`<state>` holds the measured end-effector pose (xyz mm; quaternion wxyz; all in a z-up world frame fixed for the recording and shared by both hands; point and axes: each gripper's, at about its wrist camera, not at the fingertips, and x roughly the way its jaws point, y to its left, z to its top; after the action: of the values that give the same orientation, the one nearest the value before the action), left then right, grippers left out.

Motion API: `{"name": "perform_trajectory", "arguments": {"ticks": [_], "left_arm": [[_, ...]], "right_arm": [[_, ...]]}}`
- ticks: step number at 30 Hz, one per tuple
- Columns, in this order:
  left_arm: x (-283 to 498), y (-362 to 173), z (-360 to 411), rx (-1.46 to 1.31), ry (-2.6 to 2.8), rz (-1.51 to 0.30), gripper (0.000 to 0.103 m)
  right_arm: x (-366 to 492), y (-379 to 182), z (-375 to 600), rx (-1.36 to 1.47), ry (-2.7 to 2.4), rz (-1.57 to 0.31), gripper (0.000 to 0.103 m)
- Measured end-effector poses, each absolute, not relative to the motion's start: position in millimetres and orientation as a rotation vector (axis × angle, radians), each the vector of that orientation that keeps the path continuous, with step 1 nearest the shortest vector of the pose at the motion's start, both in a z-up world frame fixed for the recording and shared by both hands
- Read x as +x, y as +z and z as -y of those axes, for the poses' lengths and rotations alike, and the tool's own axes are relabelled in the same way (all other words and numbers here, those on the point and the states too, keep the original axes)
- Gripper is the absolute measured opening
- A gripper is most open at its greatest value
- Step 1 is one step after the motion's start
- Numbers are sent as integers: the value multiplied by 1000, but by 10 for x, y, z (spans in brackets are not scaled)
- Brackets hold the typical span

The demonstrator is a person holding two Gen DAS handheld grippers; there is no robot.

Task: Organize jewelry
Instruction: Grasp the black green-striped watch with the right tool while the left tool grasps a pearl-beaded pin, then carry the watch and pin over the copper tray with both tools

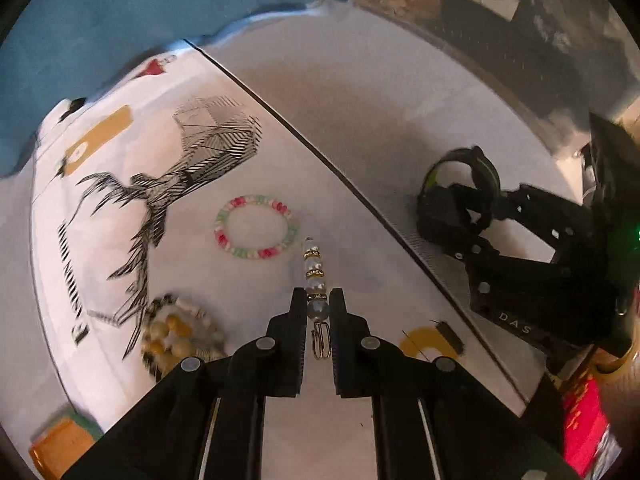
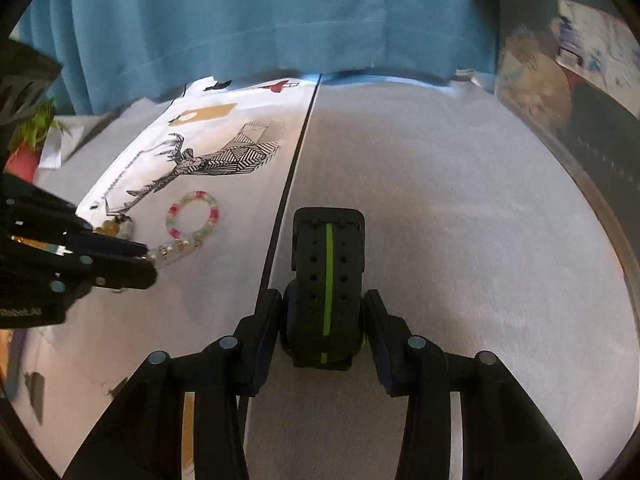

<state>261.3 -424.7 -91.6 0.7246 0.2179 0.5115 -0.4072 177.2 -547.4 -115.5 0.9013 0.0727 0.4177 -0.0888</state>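
Note:
My left gripper (image 1: 318, 300) is shut on a clear beaded bracelet with gold spacers (image 1: 314, 268), holding it just above the white printed cloth (image 1: 192, 280); it also shows in the right wrist view (image 2: 176, 250). A pink, green and white beaded bracelet (image 1: 258, 226) lies on the cloth just ahead, also in the right wrist view (image 2: 193, 215). A pile of yellow and cream beads (image 1: 176, 332) lies to the left. My right gripper (image 2: 324, 312) is shut on a black watch with a green stripe (image 2: 327, 280), over the grey surface (image 2: 460, 220).
A black seam (image 2: 292, 176) divides the printed cloth from the grey surface. A blue curtain (image 2: 260, 16) hangs behind. An orange box (image 1: 60, 444) sits at lower left. Clutter (image 2: 560, 72) lines the right edge. A potted plant (image 2: 32, 136) stands far left.

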Motion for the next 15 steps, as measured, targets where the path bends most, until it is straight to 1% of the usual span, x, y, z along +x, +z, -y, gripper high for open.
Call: {"name": "perform_trajectory", "arguments": {"ticks": [7, 15], "left_arm": [[2307, -483, 3867, 371, -866, -1050, 9], [1868, -16, 3073, 242, -756, -986, 9]], "right_arm": [[1369, -853, 5418, 159, -247, -828, 43], [753, -504, 4962, 168, -242, -798, 43]]}}
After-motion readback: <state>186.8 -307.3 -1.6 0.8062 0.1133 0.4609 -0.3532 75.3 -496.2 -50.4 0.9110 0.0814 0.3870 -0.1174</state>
